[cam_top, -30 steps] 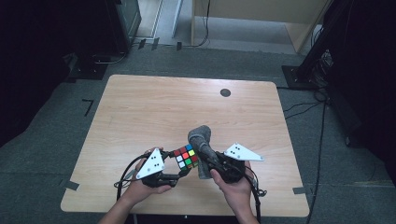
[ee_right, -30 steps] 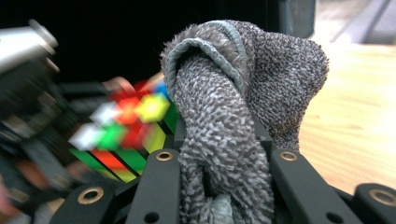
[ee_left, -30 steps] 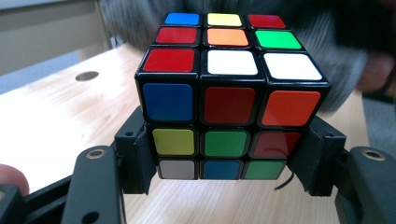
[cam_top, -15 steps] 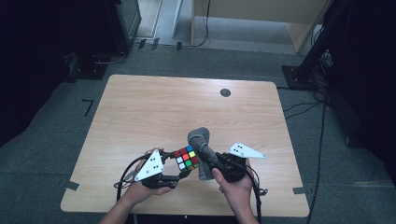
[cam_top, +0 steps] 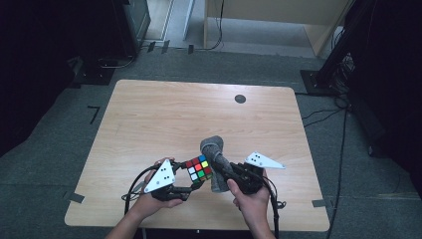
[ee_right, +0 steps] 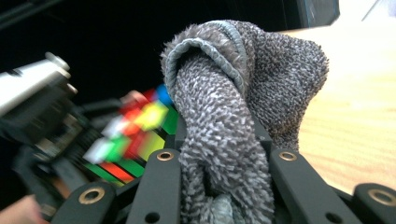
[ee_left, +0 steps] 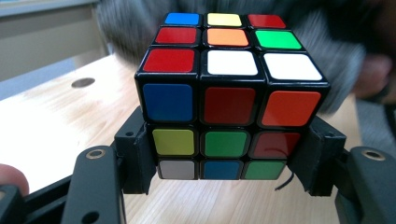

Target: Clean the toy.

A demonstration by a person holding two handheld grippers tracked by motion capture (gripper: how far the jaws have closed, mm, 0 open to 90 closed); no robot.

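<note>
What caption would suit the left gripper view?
Left gripper jaws clamp a scrambled puzzle cube above the wooden table.

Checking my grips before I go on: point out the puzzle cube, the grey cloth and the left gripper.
puzzle cube [ee_left: 231, 105], left gripper view, centre of its front face.
grey cloth [ee_right: 224, 140], right gripper view, the bunched fold between the jaws.
left gripper [cam_top: 191, 181], high view, between its fingertips at the cube.

Scrambled cube [ee_left: 231, 100] held aloft, grey cloth [ee_right: 233, 116] bunched
</note>
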